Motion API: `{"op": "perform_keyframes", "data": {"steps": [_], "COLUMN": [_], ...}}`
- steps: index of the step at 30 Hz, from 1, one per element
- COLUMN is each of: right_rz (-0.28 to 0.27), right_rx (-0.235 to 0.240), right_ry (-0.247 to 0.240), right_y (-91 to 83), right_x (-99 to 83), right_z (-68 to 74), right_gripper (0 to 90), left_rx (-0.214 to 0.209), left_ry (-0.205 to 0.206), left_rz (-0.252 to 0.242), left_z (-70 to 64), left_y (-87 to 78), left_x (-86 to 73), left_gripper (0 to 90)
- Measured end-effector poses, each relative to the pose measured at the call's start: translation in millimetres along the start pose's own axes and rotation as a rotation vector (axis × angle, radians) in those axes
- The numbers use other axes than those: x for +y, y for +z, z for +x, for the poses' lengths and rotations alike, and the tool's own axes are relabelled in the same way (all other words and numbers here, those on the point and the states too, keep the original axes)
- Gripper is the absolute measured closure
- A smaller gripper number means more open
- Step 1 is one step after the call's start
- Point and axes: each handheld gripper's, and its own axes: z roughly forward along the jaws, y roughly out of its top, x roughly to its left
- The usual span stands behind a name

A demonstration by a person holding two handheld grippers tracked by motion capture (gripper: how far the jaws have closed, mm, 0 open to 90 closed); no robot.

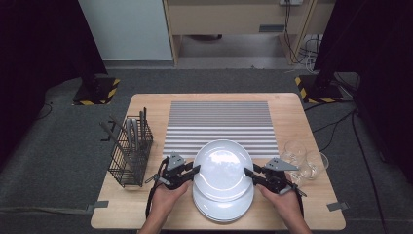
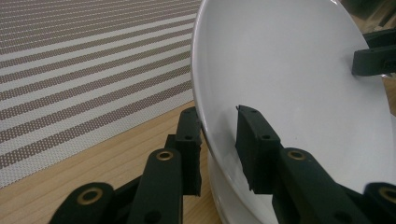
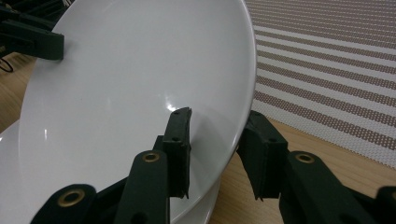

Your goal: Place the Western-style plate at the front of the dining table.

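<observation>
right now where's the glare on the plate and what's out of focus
High view: soft ceiling sheen across the top plate. Right gripper view: small bright glint mid-plate, near jaws blurred. Left gripper view: even light on the plate, mat sharp.

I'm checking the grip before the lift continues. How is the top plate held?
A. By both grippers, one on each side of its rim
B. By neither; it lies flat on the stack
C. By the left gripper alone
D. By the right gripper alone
A: the left gripper and right gripper each have jaws straddling opposite rims of the top plate, raised above the stack.
</observation>
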Motion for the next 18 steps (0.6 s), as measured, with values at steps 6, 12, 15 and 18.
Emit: {"op": "perform_keyframes", "data": {"steps": [6,12,15,18], "right_rz": [-0.026,-0.045,-0.055,-0.062], "right_rx": [0.003,-0.003,-0.015,-0.021], "right_ry": [0.010,-0.005,-0.013,-0.040], "right_y": [-3.3,-7.0,-8.7,-9.4], "right_x": [3.3,10.9,16.8,22.8], "right_z": [-0.3,0.8,2.2,3.4], "right_gripper": [68.6,71.8,73.1,74.1], "left_rx": [0.004,0.013,0.016,0.023], "left_ry": [-0.002,-0.006,-0.004,0.002], "left_rz": [-0.017,-0.033,-0.043,-0.043], "left_z": [-0.4,-0.2,-0.5,0.2], "left_y": [-3.4,-6.9,-9.0,-10.9], "left_x": [2.4,5.1,7.1,8.3], "left_gripper": [72.6,74.1,75.4,75.8]}}
